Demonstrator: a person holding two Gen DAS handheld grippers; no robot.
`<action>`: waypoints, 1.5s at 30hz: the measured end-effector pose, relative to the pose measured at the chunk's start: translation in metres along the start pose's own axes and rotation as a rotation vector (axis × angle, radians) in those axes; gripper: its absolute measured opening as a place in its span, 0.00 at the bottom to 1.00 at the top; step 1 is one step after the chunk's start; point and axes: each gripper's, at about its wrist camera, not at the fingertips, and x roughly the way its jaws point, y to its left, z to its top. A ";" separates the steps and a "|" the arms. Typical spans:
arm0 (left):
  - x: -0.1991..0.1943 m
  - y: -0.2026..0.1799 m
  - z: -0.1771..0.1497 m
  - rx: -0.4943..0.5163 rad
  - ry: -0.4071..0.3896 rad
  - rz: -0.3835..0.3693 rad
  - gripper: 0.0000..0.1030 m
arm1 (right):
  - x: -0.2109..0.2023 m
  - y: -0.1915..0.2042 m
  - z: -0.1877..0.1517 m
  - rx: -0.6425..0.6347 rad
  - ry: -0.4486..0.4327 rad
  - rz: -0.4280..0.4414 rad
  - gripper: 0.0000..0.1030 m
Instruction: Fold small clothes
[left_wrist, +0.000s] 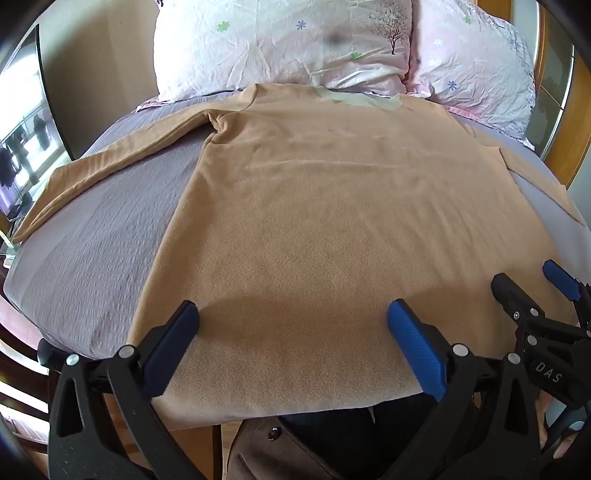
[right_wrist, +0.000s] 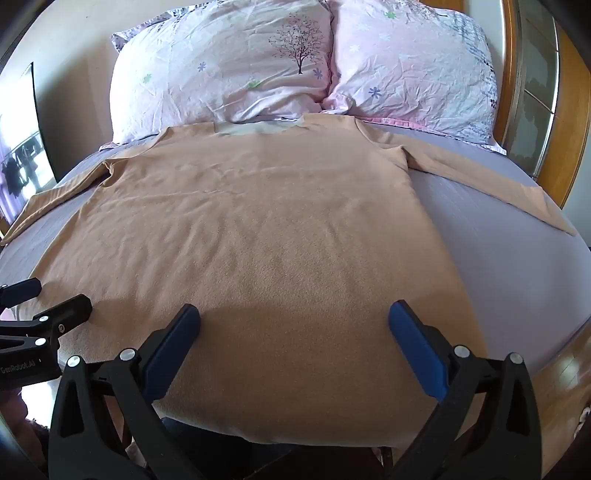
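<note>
A tan long-sleeved shirt (left_wrist: 314, 206) lies flat on the bed with both sleeves spread out and its collar toward the pillows; it also shows in the right wrist view (right_wrist: 258, 221). My left gripper (left_wrist: 291, 317) is open and empty above the shirt's hem, left of centre. My right gripper (right_wrist: 293, 317) is open and empty above the hem, right of centre. The right gripper also shows at the right edge of the left wrist view (left_wrist: 532, 284). The left gripper shows at the left edge of the right wrist view (right_wrist: 51, 295).
The shirt rests on a lilac bedsheet (left_wrist: 92, 240), which also shows in the right wrist view (right_wrist: 517, 266). Two floral pillows (right_wrist: 229, 66) lean at the head of the bed. A wooden headboard (right_wrist: 572, 122) is at the right. A mirror or window (left_wrist: 22, 129) is at the left.
</note>
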 end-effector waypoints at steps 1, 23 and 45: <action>0.000 0.000 0.000 0.000 0.000 0.000 0.98 | 0.000 0.000 0.000 0.000 0.000 0.000 0.99; 0.000 0.000 0.000 0.000 -0.005 0.000 0.98 | -0.001 -0.002 -0.001 0.001 -0.005 0.001 0.99; 0.000 0.000 0.000 0.000 -0.007 0.000 0.98 | 0.000 -0.002 -0.002 0.001 -0.009 0.001 0.99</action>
